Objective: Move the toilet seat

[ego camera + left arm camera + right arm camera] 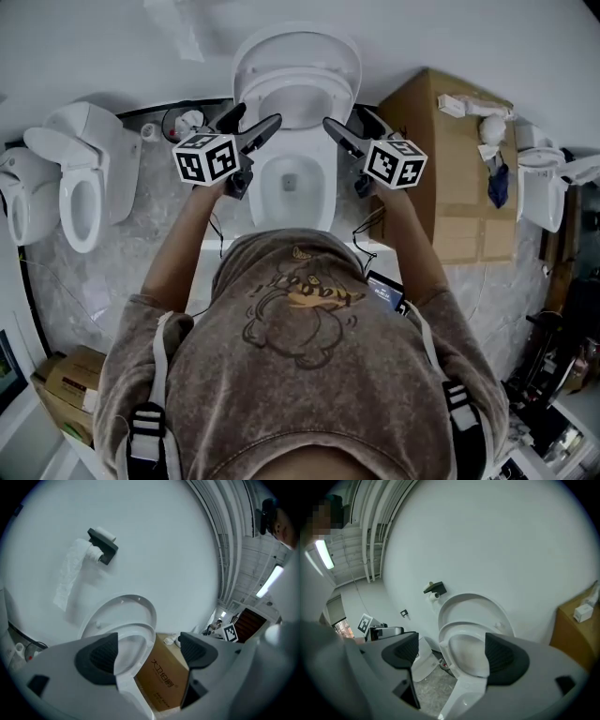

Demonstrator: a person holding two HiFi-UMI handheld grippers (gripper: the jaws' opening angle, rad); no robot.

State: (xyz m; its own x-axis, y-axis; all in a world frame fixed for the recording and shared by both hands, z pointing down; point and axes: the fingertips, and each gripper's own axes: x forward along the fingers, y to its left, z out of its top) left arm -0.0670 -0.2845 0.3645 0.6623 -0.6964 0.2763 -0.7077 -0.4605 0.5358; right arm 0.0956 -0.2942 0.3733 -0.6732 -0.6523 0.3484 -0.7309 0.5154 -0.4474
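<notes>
Toilet seat: we find it raised, tilted just in front of the upright lid, at the floor's wall edge. Left tool and right tool: jaws wide apart, empty, flanking the bowl. Cardboard box: beside the bowl, right.

Toilet bowl front hidden behind person's torso, cardboard box partly behind left claw

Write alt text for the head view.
Seen from above, a person holds the left gripper and right gripper, jaws open and empty, above a toilet whose seat is raised. A cardboard box stands to its right.
</notes>
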